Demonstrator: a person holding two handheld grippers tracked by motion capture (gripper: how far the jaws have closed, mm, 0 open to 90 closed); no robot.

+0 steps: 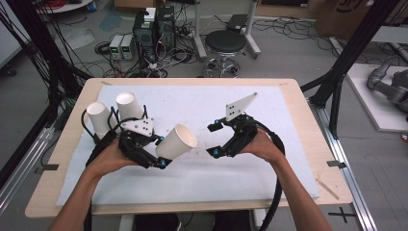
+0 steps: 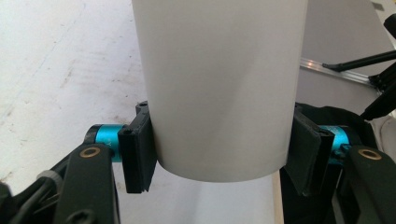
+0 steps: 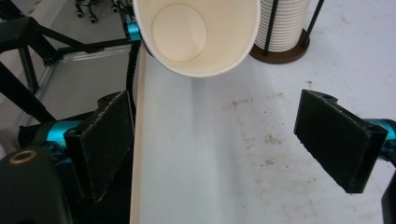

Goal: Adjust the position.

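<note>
Right gripper view: paper cup's (image 3: pixel 196 35) empty inside, hidden from left claw's (image 2: pixel 219 154) camera.

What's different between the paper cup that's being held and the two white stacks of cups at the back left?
The held paper cup is single, clamped near its base by the left gripper, lifted and tilted so its open mouth faces the right gripper. The cup stacks are many cups nested, mouths down, in a black wire holder on the table. Both are plain white paper.

paper cup (image 2: pixel 219 88) top cut off, cup stack (image 3: pixel 284 23) cropped above
</note>
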